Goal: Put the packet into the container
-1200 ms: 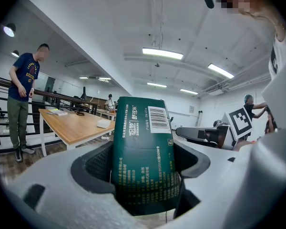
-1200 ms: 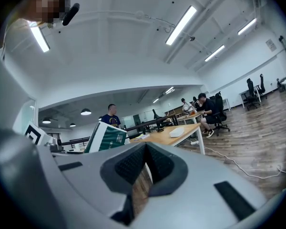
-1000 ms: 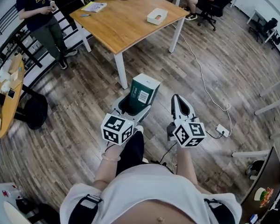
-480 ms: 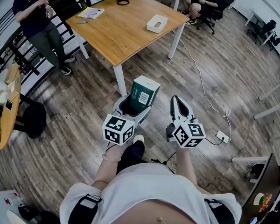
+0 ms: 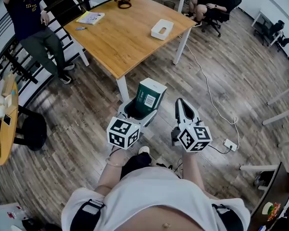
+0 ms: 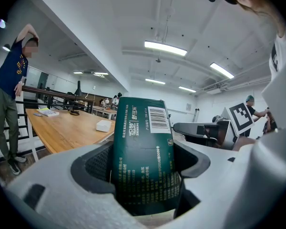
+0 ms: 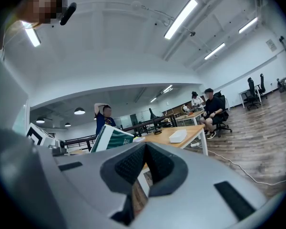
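Observation:
A dark green packet point(image 5: 148, 96) with a white barcode label stands upright between the jaws of my left gripper point(image 5: 143, 103), which is shut on it. In the left gripper view the packet point(image 6: 144, 151) fills the middle, pinched at its sides. My right gripper point(image 5: 182, 105) hangs beside it to the right, jaws closed together with nothing between them point(image 7: 144, 168). A white rectangular container point(image 5: 162, 29) sits on the wooden table point(image 5: 115, 35) ahead, near its right end. Both grippers are held over the floor, short of the table.
A booklet point(image 5: 90, 17) and a dark ring-shaped thing point(image 5: 124, 4) lie at the table's far side. A person point(image 5: 31, 20) stands left by a railing; another sits on a chair point(image 5: 213, 1) behind the table. A cable and power strip point(image 5: 228, 132) lie on the floor at right.
The view has shifted forward a little, so the table sits lower in the picture. The standing person has raised an arm. Both grippers keep their pose, packet still held.

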`<state>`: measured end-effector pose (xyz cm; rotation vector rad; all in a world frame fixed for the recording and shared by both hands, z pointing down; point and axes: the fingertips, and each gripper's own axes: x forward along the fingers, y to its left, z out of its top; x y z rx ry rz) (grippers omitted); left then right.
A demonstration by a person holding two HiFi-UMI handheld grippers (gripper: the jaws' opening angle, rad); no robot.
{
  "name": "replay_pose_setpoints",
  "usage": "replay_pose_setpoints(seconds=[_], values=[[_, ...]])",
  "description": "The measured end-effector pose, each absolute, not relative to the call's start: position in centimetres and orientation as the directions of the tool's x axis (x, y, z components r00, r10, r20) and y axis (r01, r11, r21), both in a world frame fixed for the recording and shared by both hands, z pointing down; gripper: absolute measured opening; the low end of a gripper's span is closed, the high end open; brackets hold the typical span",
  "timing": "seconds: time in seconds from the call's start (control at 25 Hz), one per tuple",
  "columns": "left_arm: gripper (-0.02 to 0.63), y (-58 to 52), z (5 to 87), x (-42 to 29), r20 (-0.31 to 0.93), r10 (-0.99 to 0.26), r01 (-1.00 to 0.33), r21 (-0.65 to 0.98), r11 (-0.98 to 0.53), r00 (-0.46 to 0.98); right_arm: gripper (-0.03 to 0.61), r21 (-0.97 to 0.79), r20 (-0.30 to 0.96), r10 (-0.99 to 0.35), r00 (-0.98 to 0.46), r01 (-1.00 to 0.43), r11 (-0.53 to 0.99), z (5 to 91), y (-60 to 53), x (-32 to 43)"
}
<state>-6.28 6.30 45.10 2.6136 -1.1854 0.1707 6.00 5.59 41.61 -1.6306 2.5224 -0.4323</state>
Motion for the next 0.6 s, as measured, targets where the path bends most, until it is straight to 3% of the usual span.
replay_pose_setpoints(seconds=[0.6], values=[[0.383,2.2,46.0,-7.7,0.219,-0.705,-0.738,0.208,-0.642,0.675,0.012,-0.316,0.076,-0.919,-0.387,-0.884,0.346,42.6,1.5,4.9]])
